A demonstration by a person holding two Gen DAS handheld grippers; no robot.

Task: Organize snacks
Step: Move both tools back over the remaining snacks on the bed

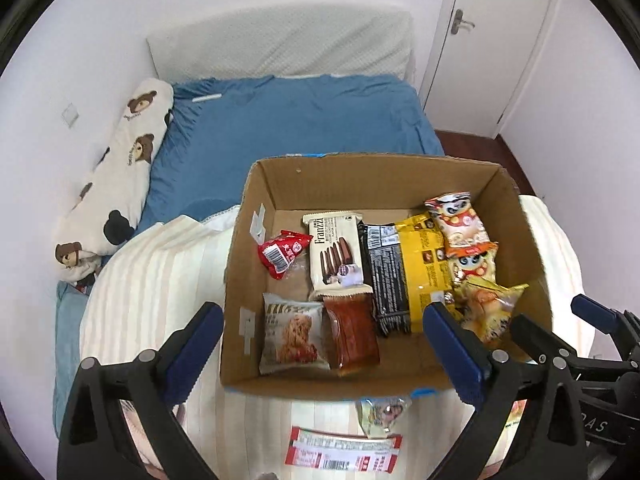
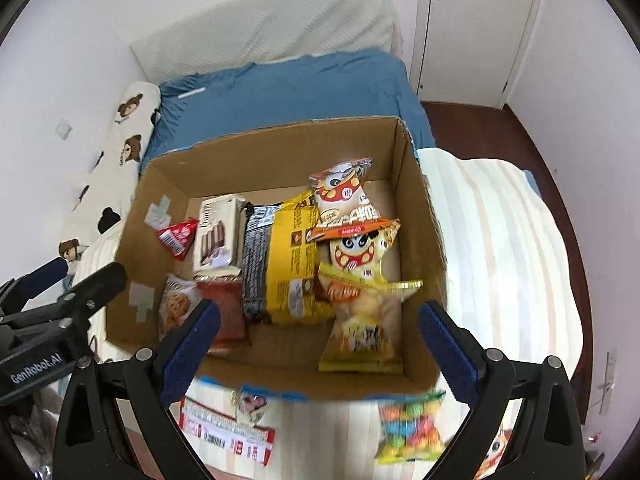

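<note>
While both grippers hover with fingers spread and nothing between them, the left gripper point(image 1: 324, 340) and right gripper point(image 2: 320, 340) look down into the cardboard box point(image 1: 256, 208) on the striped blanket point(image 1: 152, 280). Nine snack packets lie inside, the yellow-black bag point(image 1: 404, 268) with its long axis running front to back.

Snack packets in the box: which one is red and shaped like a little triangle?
The small red packet by the box's left wall, beside the cream cookie pack. The others are flat, rectangular packs.
</note>
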